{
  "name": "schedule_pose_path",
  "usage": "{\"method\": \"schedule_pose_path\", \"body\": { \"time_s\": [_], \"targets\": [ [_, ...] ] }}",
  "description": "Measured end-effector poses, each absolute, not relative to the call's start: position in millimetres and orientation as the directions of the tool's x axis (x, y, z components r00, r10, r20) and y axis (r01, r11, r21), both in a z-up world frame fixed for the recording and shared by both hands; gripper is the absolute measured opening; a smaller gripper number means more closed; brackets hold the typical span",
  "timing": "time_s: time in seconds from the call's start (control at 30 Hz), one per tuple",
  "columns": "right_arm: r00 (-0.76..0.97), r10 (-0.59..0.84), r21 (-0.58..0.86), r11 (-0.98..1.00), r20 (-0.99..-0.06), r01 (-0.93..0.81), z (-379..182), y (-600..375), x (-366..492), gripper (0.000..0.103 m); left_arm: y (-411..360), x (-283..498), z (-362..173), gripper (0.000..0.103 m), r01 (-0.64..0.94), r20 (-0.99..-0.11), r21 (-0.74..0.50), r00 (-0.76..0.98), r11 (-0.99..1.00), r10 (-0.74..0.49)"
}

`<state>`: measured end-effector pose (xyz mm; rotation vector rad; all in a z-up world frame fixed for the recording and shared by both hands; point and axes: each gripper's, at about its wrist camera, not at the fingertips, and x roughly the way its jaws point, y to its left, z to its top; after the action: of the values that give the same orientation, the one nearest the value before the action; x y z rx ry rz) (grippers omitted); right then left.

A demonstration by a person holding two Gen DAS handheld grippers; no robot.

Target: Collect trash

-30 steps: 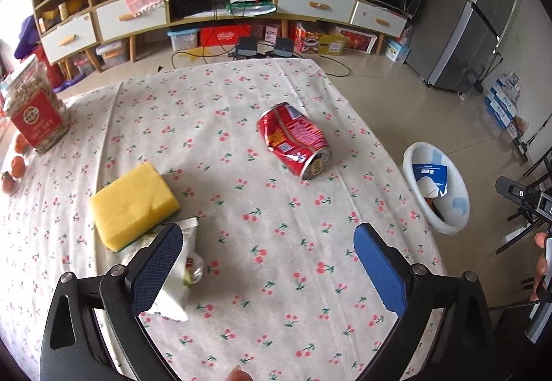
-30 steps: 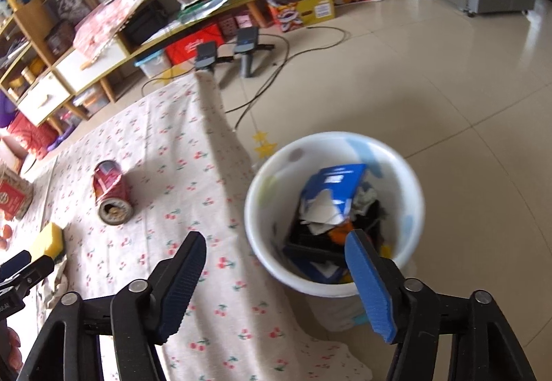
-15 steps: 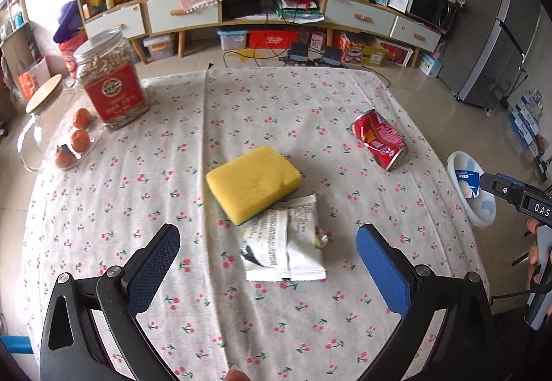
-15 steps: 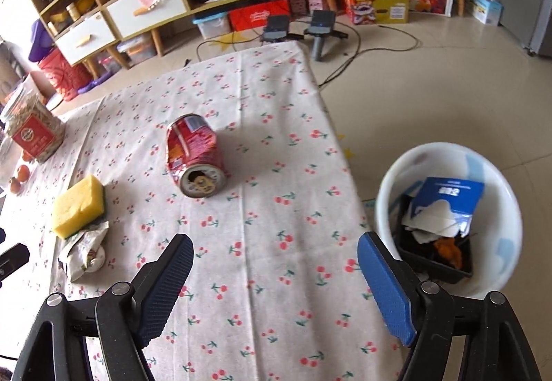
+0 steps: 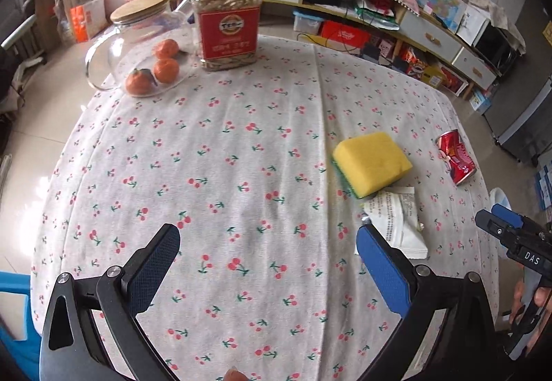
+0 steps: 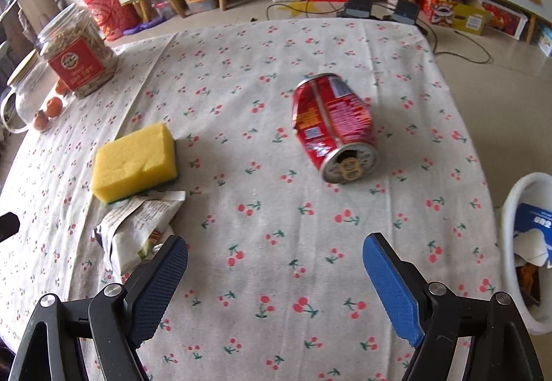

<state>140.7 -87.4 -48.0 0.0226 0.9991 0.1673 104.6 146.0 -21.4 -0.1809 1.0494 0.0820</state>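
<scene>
Lying on its side on the table [image 6: 345, 36], the dented red metal can [image 6: 333, 125] shows its silver top and pull tab toward the right gripper [image 6: 276, 274], whose blue textured pads stand wide apart and hold nothing. A crumpled printed wrapper [image 6: 138, 225] sits beside that gripper's left pad and touches a soft yellow sponge [image 6: 134, 162], a porous block with a thin green base. At the right edge a round white plastic bin [image 6: 510, 208] on the floor holds paper and a blue carton. The left gripper [image 5: 267, 263] also gapes open and empty over the cherry-print cloth. Farther back stand a clear ribbed jar [image 5: 226, 18] with a red label and a glass pitcher [image 5: 138, 49] with a wooden lid; small oranges [image 5: 165, 70] show through its glass.
</scene>
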Motion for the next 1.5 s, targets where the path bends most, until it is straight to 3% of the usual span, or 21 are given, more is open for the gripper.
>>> {"method": "schedule_pose_path", "body": {
  "time_s": [0.27, 0.47, 0.9, 0.93, 1.03, 1.13, 1.17, 1.27, 1.5],
  "targets": [
    [0.438, 0.271, 0.177, 0.954, -0.857, -0.243, -71.3, -32.5, 149.4, 0.087, 172.3, 87.5, -36.0, 0.103, -0.177, -0.893, -0.073, 0.45, 0.981, 0.015],
    [0.412, 0.282, 0.194, 0.951, -0.866, -0.242, -84.4, -6.0, 162.3, 0.087, 187.1, 80.7, -41.7, 0.103, -0.203, -0.899, -0.052, 0.436, 0.978, 0.043],
    [0.461, 0.182, 0.027, 0.946, -0.869, -0.324, -96.8, 43.1, 164.0, 0.086, 216.8, 78.0, -40.9, 0.103, -0.292, -0.897, -0.073, 0.437, 0.954, 0.066],
    [0.465, 0.172, 0.015, 0.947, -0.869, -0.322, -98.1, 43.3, 163.8, 0.084, 216.9, 78.0, -40.7, 0.103, -0.291, -0.897, -0.073, 0.438, 0.954, 0.065],
    [0.473, 0.155, -0.01, 0.945, -0.867, -0.328, -99.2, 43.6, 163.1, 0.062, 216.9, 78.0, -40.8, 0.103, -0.286, -0.897, -0.077, 0.437, 0.955, 0.059],
    [0.479, 0.164, -0.011, 0.939, -0.862, -0.342, -96.2, 43.3, 160.9, 0.032, 215.5, 77.7, -40.4, 0.103, -0.281, -0.897, -0.078, 0.438, 0.957, 0.056],
    [0.484, 0.168, -0.013, 0.937, -0.859, -0.348, -94.2, 43.6, 159.3, 0.018, 214.5, 77.1, -39.9, 0.103, -0.279, -0.897, -0.078, 0.438, 0.957, 0.054],
    [0.49, 0.189, -0.003, 0.931, -0.851, -0.365, -87.3, 44.5, 154.6, 0.008, 211.3, 77.5, -39.5, 0.103, -0.274, -0.897, -0.08, 0.439, 0.958, 0.051],
    [0.498, 0.244, 0.04, 0.922, -0.832, -0.384, -70.4, 37.0, 145.6, 0.004, 200.7, 78.6, -38.6, 0.103, -0.252, -0.897, -0.079, 0.439, 0.965, 0.041]
  ]
}}
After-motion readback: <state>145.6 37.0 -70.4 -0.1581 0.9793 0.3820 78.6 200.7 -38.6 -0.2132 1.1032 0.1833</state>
